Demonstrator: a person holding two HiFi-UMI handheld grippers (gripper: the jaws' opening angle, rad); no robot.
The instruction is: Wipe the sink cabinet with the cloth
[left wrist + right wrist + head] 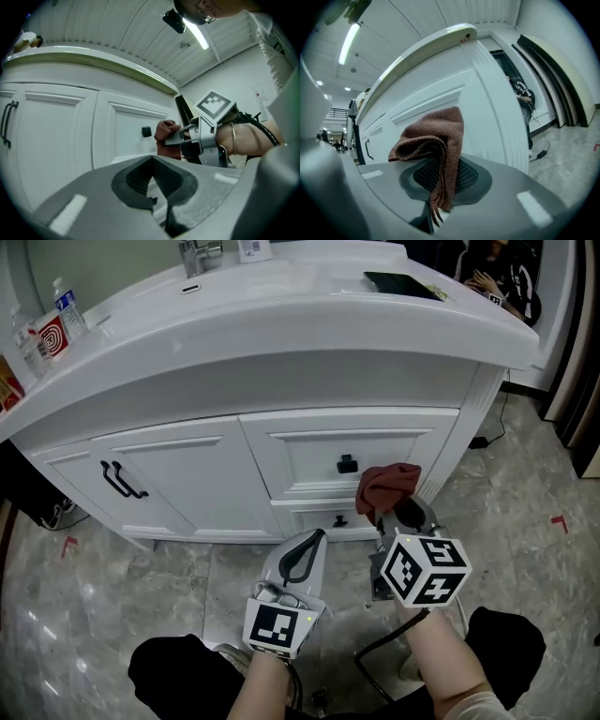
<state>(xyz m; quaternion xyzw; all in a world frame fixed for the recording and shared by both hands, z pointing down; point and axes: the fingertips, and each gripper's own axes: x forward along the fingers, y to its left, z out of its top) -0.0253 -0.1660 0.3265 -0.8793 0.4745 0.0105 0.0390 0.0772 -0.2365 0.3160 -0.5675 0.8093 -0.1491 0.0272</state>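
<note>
Cloth [435, 136] clamped in right hand-held gripper [440, 185], left hand-held gripper [153, 180] closed empty, bottle [69, 311] label unreadable

White sink cabinet top [281, 320]: bottles [67, 307] at left, faucet [199, 254] behind, dark flat pad [401, 283] at right.

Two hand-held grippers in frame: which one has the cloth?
The right hand-held gripper: its jaws are shut on the folded reddish-brown cloth. The left hand-held gripper is shut too, but with nothing between its jaws.
</note>
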